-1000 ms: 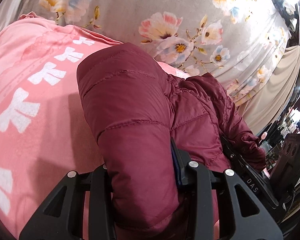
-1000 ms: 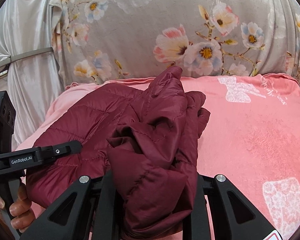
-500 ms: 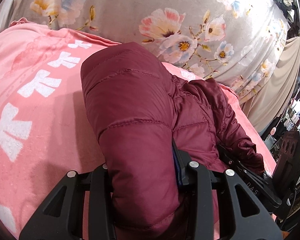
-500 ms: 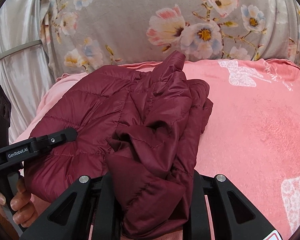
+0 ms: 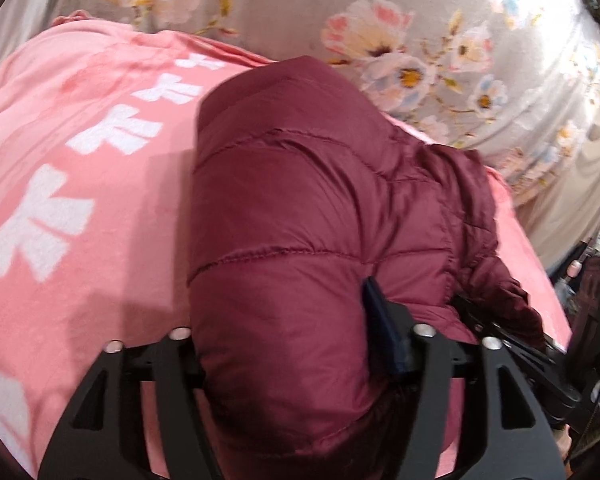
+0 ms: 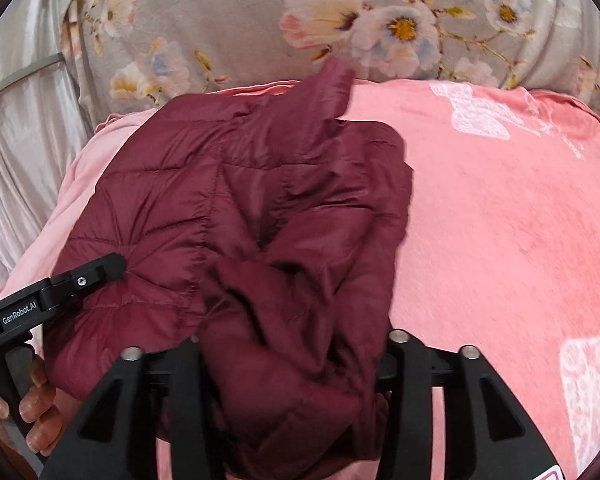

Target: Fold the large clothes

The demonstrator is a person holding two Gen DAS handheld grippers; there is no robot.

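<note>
Your left gripper (image 5: 288,344) was opening, maroon puffer jacket (image 5: 300,216) bulging between its jaws | your right gripper (image 6: 292,360) was opening too (jacket folds between) | jacket lay bunched at the pink blanket's (image 6: 500,220) edge nearest the floral fabric (image 6: 228,12).

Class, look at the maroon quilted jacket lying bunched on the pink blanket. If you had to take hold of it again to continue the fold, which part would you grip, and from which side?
Probably the near edge of the jacket, from the camera's side. There its padded folds bulge between the opening jaws of both grippers, the left gripper and right gripper. The far side tapers to a loose point.
</note>
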